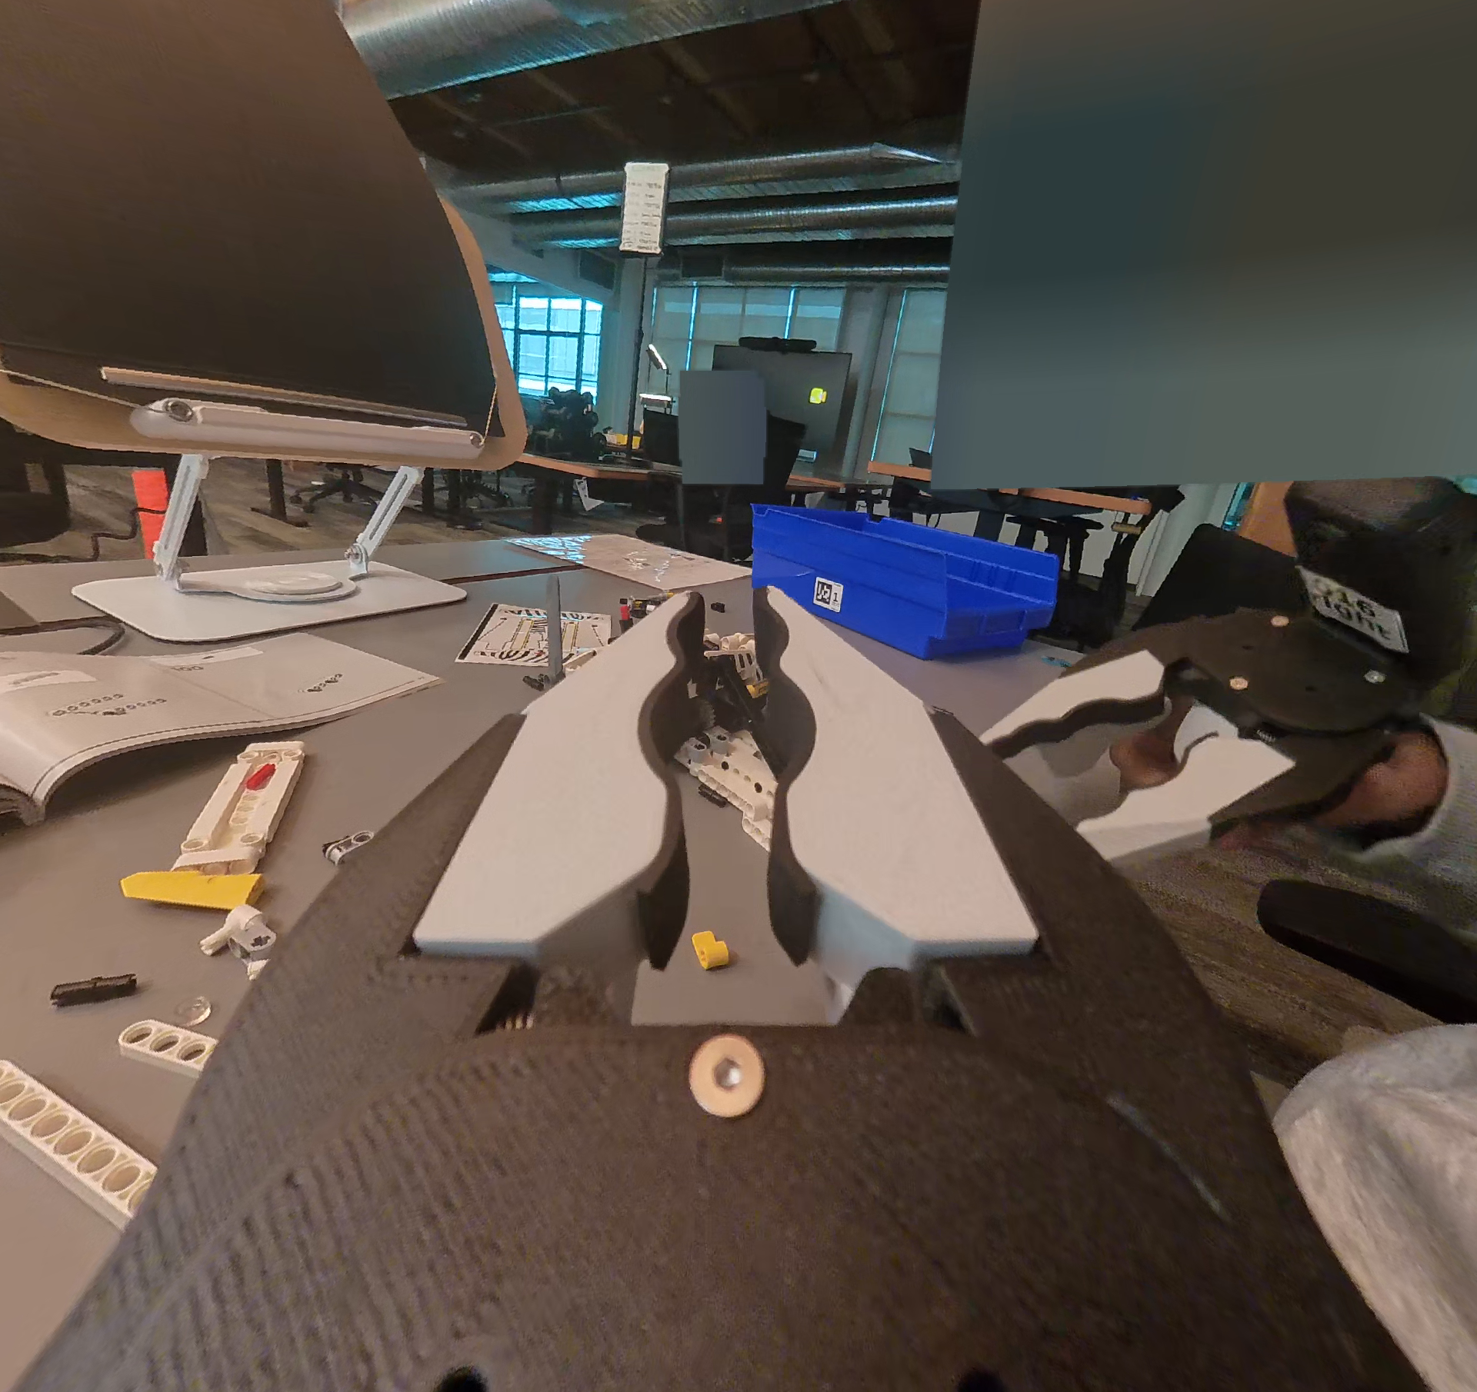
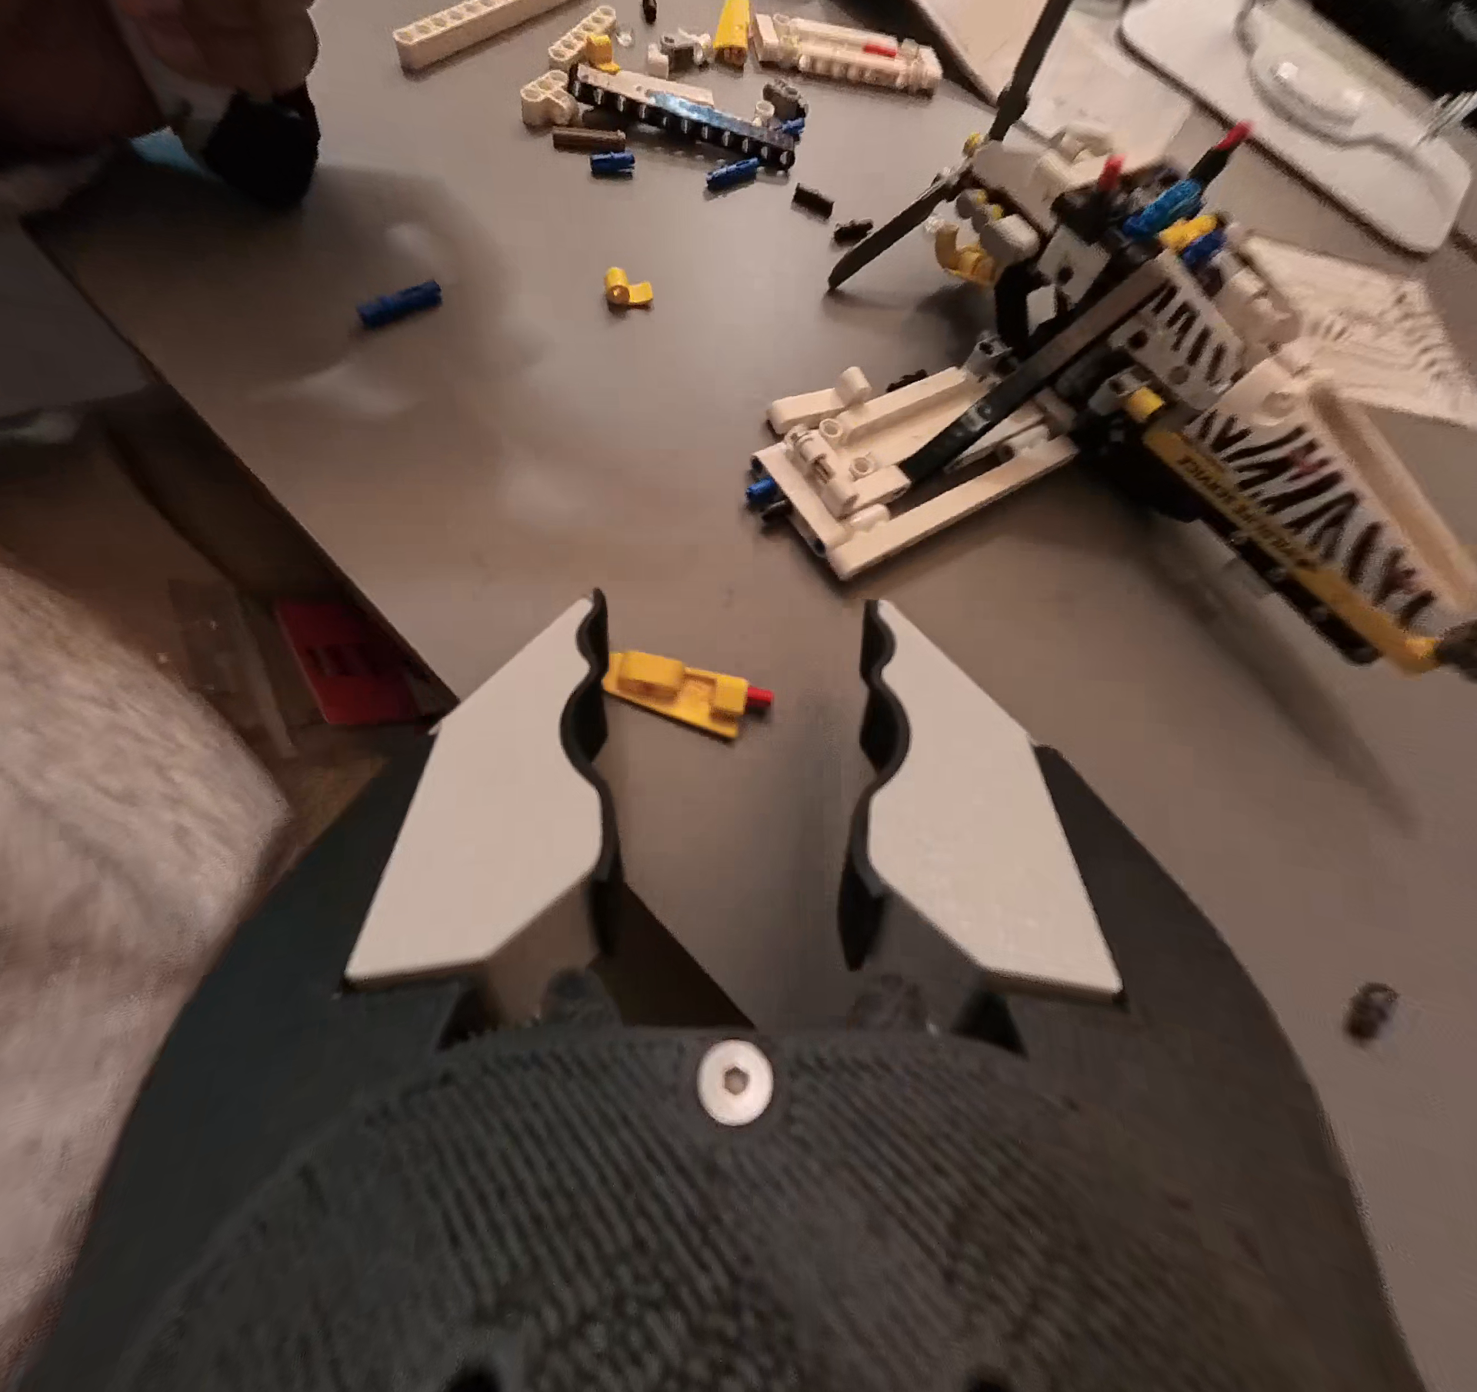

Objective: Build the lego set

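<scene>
Lego build in progress on a grey table [image 2: 559,411], both grippers empty.

Right gripper [image 2: 731,618]: fingers spread, a yellow piece [image 2: 679,692] on the table between the tips. Half-built striped model [image 2: 1135,363] at two o'clock; loose parts [image 2: 663,67] at twelve. Left gripper [image 1: 727,610]: fingers parted, holding nothing, model [image 1: 731,702] beyond the tips, blue bin [image 1: 903,578] at one o'clock.

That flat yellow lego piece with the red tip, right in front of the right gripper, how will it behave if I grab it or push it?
The yellow piece lies flat on the smooth grey table, so a push would probably slide it rather than roll it. It looks like stiff, light plastic. Its low profile may make it hard for the open right gripper to grip.
</scene>
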Available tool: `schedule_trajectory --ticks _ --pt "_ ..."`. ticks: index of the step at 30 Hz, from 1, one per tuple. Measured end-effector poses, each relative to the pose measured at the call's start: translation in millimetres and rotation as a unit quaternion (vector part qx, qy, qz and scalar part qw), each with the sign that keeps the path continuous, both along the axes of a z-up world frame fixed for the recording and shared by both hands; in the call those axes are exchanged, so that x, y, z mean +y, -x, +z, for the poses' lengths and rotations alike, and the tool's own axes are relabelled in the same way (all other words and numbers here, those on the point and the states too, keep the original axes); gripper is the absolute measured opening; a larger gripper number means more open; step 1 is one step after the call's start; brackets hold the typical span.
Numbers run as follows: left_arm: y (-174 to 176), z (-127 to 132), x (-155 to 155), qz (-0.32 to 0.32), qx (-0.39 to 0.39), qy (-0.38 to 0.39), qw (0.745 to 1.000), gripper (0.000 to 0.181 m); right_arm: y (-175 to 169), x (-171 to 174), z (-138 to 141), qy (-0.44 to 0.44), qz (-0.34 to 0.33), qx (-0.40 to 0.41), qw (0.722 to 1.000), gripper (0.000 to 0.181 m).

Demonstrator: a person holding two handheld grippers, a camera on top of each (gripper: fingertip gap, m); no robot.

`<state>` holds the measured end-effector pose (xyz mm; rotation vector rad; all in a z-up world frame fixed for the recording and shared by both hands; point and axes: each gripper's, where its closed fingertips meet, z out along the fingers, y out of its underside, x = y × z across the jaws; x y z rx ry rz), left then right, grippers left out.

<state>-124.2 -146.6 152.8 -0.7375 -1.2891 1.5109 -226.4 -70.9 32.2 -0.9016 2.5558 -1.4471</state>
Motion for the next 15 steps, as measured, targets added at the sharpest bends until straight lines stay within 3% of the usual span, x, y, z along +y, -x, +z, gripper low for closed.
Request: schedule_trajectory --ticks 4,6,11,15 --pt "-0.2 -0.1 -0.9 -0.003 0.002 -0.005 1.000 0.008 13.0 9.3 19.9 0.035 0.061 0.006 0.997 0.052" --pt "-0.3 -0.3 -1.4 -0.006 0.003 -0.008 1.000 0.008 7.8 19.1 21.7 0.022 0.137 -0.022 0.990 0.049" --pt "-2.5 1.4 -0.7 -0.001 0.009 -0.002 1.000 0.007 1.9 34.4 26.6 -0.003 0.327 -0.035 0.944 0.042" --pt "-3.6 2.3 -0.1 0.000 0.013 0.001 1.000 0.007 3.5 23.6 37.4 0.012 0.383 -0.019 0.924 0.035"
